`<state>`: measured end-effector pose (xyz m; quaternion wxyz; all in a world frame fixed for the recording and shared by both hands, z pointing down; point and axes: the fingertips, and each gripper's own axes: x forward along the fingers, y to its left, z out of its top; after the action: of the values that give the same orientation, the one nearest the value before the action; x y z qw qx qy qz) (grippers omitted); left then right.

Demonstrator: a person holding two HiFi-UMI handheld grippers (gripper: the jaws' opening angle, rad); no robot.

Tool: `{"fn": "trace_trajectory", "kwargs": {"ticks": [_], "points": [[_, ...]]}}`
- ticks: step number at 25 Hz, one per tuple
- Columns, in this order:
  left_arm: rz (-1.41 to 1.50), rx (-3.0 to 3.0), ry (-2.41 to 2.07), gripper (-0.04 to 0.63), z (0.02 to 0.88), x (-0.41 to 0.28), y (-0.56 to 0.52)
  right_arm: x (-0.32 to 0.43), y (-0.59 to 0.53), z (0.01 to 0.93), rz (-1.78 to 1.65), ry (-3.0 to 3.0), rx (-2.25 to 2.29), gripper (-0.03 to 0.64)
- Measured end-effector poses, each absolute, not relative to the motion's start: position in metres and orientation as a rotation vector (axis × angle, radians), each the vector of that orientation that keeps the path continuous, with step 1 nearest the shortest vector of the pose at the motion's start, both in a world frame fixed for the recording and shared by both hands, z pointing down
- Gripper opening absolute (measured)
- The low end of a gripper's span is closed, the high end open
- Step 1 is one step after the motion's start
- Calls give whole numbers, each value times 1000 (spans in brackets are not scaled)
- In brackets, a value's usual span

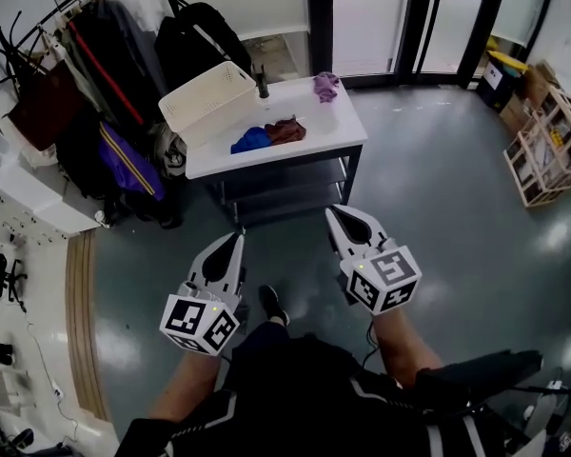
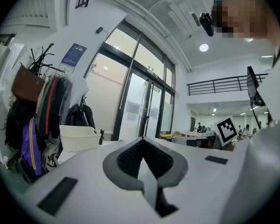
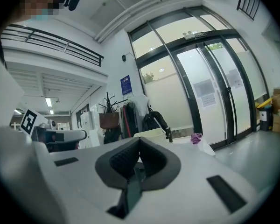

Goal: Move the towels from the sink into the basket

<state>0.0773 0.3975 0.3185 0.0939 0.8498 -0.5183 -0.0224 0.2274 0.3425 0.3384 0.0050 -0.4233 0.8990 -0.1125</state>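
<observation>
Left tongs (image 1: 236,239): closed, empty.
Right tongs (image 1: 335,212): closed, empty.
Towels: crumpled blue cloth towel (image 1: 251,140) touching dark red towel (image 1: 285,129) on white desk (image 1: 347,139); purple towel (image 1: 324,86) far right.
Basket: white perforated plastic basket (image 1: 209,98), desk's far left.

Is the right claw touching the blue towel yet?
Apart. The head view shows the right claw over open floor, well short of the blue towel on the white counter.
</observation>
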Motion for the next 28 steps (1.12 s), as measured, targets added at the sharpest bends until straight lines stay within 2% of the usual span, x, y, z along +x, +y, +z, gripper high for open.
{"fn": "trace_trajectory", "kwargs": {"ticks": [12, 28], "points": [[-128, 2603, -1445, 6, 312, 51, 313, 185, 270, 328, -220, 2901, -1385, 2], [-81, 2542, -1405, 6, 332, -12, 221, 120, 174, 333, -230, 2921, -1323, 2]]}}
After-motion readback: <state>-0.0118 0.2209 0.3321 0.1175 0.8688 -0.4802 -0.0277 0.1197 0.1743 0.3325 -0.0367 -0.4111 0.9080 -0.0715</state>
